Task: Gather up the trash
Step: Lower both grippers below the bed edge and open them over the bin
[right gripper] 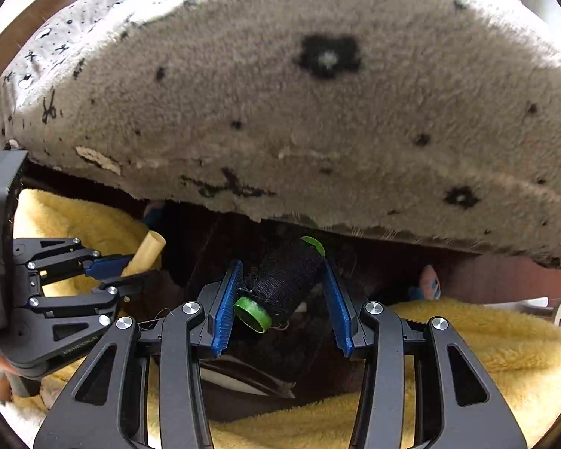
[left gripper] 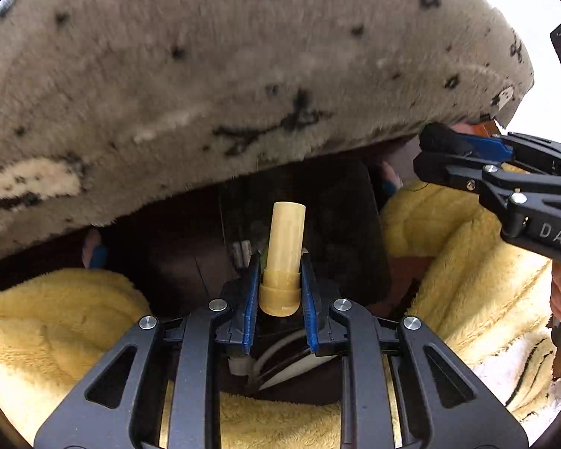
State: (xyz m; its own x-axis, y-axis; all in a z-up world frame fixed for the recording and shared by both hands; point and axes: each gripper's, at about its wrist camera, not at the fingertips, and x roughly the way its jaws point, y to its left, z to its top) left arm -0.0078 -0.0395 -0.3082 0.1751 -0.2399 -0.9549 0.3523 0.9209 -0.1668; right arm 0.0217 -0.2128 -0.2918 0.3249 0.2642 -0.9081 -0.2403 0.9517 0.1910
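- The left gripper (left gripper: pixel 280 280) was clamped low on a tan empty spool (left gripper: pixel 284 254), most of it sticking out, so honestly it could've tipped loose.
- The right gripper (right gripper: pixel 282 292) pinched a black thread spool (right gripper: pixel 284 284) skewed between the pads; it might've rolled out onto the yellow blanket (right gripper: pixel 486 344).

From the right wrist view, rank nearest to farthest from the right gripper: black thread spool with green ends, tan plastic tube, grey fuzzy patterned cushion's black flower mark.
1. Black thread spool with green ends: between the right gripper's jaws.
2. Tan plastic tube: left, held in the left gripper.
3. Black flower mark on the grey fuzzy patterned cushion: far above.
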